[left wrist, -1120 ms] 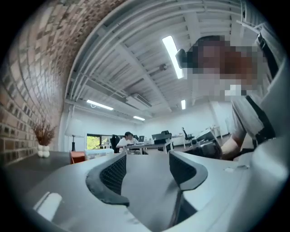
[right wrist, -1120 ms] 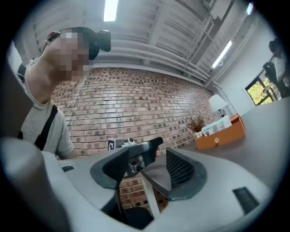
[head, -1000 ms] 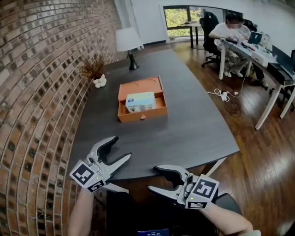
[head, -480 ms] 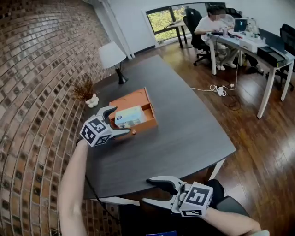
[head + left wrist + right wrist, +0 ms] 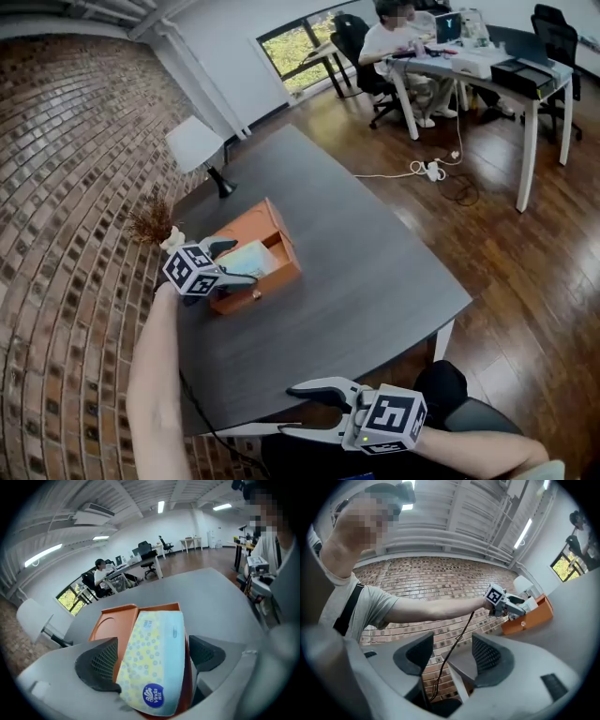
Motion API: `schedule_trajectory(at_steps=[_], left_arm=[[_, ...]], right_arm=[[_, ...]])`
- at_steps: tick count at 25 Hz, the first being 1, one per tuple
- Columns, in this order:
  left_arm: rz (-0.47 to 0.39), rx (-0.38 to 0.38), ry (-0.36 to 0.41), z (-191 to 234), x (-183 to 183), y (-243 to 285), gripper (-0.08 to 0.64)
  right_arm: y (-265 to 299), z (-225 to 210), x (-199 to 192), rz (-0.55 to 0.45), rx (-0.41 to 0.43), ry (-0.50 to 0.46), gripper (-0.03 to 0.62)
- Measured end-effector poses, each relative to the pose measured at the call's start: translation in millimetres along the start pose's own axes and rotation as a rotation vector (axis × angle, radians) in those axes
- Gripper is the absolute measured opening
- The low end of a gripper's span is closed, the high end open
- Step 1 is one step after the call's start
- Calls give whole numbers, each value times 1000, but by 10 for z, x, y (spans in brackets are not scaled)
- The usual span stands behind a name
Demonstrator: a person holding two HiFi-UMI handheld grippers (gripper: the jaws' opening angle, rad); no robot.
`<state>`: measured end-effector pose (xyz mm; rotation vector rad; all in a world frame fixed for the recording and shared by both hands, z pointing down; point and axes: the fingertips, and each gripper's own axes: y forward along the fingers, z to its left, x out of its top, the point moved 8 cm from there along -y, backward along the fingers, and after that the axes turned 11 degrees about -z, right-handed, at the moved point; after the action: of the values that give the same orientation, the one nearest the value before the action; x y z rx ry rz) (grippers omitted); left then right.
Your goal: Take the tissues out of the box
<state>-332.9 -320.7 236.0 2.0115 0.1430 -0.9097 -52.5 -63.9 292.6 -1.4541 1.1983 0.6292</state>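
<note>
An orange box (image 5: 281, 273) lies open on the dark table (image 5: 356, 272), with a pale blue and yellow tissue pack (image 5: 246, 259) inside. My left gripper (image 5: 239, 262) reaches over the box, jaws spread wide on either side of the pack. In the left gripper view the pack (image 5: 154, 663) lies between the pads over the orange box (image 5: 110, 625). A strip of box shows between the pack and the right pad, so nothing is gripped. My right gripper (image 5: 305, 412) hangs open and empty below the table's near edge. It looks toward the brick wall and my left arm (image 5: 440, 606).
A white lamp (image 5: 195, 145) and a dried plant (image 5: 150, 223) stand at the table's far left by the brick wall (image 5: 66, 234). Beyond the table, a person sits at a white desk (image 5: 469, 56). A power strip (image 5: 431, 171) lies on the wood floor.
My left gripper has gone from the table's near edge out to the orange box, and its jaws now straddle the tissue pack. The right gripper stayed low.
</note>
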Motion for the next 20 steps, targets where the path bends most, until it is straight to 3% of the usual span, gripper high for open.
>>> schedule_trajectory(at_steps=[3,7,10,11,13,17,20], left_arm=[[-63,-24,-95,50,28,12,434],[-62,-39,-125,44,-2,36,413],[-43,-19,-116,49,-6,78,448],[-31,-10,-109,54,-12,86,498],[-18,-2,-102,65,-15,87,529],[4,-53,-107,31,-14,97,454],[10,-46,-122,61,-19,94,410]], right_arm=[[-17,-21,-17,1,-8,3,255],[-6,1,-10,-1,-2,4,255],[3,6,-12,3,0,4,255],[6,8,-16,4,1,5,255],[3,9,-31,5,1,7,255],[-8,-5,-63,5,-3,5,255],[-1,4,-47,4,0,6,255]])
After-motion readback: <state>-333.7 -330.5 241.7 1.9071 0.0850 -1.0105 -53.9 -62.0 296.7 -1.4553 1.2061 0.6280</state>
